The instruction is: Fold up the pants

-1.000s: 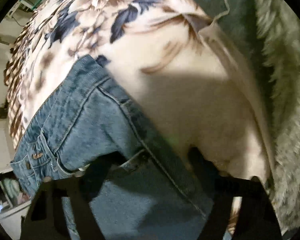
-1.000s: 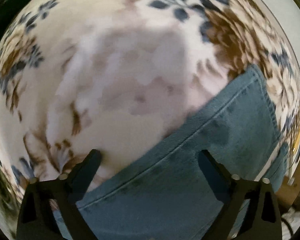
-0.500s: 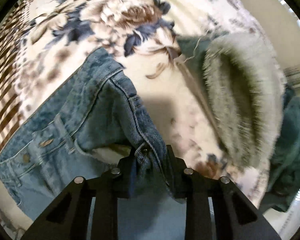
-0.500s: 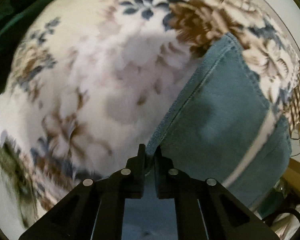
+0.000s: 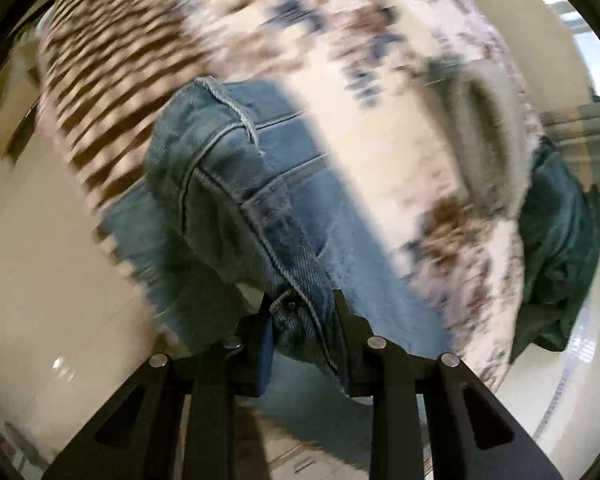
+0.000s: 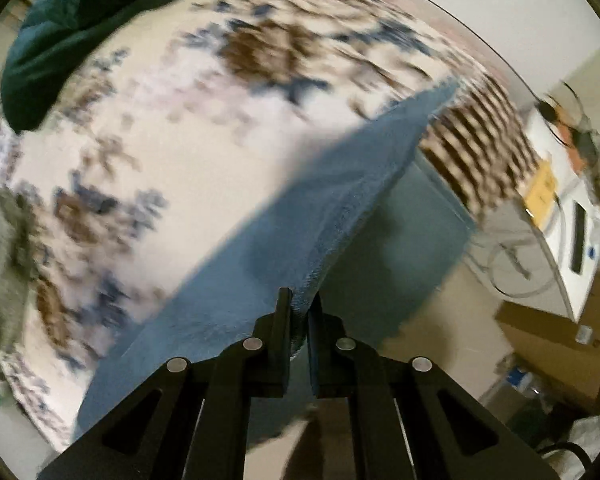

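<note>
Left claw [image 5: 302, 320] pinches the jeans [image 5: 236, 184] by a seam; right claw [image 6: 299, 316] grips their edge. Both lift denim above the floral blanket [image 6: 172, 152].

Bed and clutter around it
A floral blanket [image 5: 380, 128] covers the bed; a dark green garment [image 5: 556, 264] and grey furry cloth [image 5: 472, 128] lie on it.

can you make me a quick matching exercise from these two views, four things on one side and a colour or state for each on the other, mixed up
Things:
1. jeans
2. blanket
3. crumpled garment
4. left gripper

Colour or state:
A. dark green
B. shut on denim
C. cream with brown and navy flowers
D. faded blue

Pairs: 1-D, 2-C, 3-A, 4-B
</note>
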### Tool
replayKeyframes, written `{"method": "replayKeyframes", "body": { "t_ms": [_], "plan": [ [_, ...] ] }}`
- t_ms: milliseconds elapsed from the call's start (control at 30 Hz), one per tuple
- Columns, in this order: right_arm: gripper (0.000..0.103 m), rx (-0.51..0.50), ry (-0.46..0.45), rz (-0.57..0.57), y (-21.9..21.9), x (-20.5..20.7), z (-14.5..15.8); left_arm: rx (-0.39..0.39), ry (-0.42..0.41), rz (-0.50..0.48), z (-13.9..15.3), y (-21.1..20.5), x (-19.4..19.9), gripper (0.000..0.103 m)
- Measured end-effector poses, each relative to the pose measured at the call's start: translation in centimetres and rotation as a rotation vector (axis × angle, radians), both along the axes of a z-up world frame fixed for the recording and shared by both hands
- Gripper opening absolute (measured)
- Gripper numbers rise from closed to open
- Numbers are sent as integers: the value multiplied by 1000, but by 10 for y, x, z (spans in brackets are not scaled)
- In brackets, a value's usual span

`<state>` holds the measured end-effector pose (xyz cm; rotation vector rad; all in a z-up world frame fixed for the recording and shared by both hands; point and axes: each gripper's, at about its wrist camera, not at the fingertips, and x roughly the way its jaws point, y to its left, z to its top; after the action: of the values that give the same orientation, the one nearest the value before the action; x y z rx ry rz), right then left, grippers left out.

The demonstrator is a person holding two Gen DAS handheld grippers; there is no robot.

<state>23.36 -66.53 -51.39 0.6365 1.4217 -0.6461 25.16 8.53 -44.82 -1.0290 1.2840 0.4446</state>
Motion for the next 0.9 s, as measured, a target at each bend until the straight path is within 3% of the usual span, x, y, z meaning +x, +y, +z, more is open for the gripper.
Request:
{"method": "replayKeyframes", "body": {
  "t_ms": [133, 233, 300, 367, 400, 433, 533, 600, 700, 800, 900],
  "plan": [
    [7, 10, 84, 10, -1, -38, -45, -44, 83, -10, -55, 4, -28, 22],
    [9, 70, 125, 32, -2, -60, -85, -19, 93, -55, -79, -2, -33, 23],
    [24, 123, 174, 60, -6, -75, -104, 4, 88, -65, -77, -7, -36, 26],
    [41, 177, 143, 54, -14, -91, -104, 53, 78, -82, -61, -16, -35, 28],
    [58, 184, 133, 52, -19, -97, -102, 75, 73, -87, -55, -20, -36, 30],
    [67, 188, 112, 49, -23, -103, -98, 107, 68, -95, -46, -26, -35, 32],
    [68, 181, 11, 13, -48, -116, -74, 212, 54, -106, -19, -47, -34, 49],
    [68, 162, -61, -27, -71, -122, -58, 264, 21, -120, -5, -59, -34, 54],
    [68, 116, -96, -89, -119, -120, -47, 373, -6, -186, 7, -83, -29, 78],
    [68, 120, -97, -138, -157, -108, -56, 386, -14, -231, 7, -111, -16, 80],
    [68, 153, -79, -117, -174, -86, -73, 372, -10, -274, -1, -141, -5, 80]
  ]
}}
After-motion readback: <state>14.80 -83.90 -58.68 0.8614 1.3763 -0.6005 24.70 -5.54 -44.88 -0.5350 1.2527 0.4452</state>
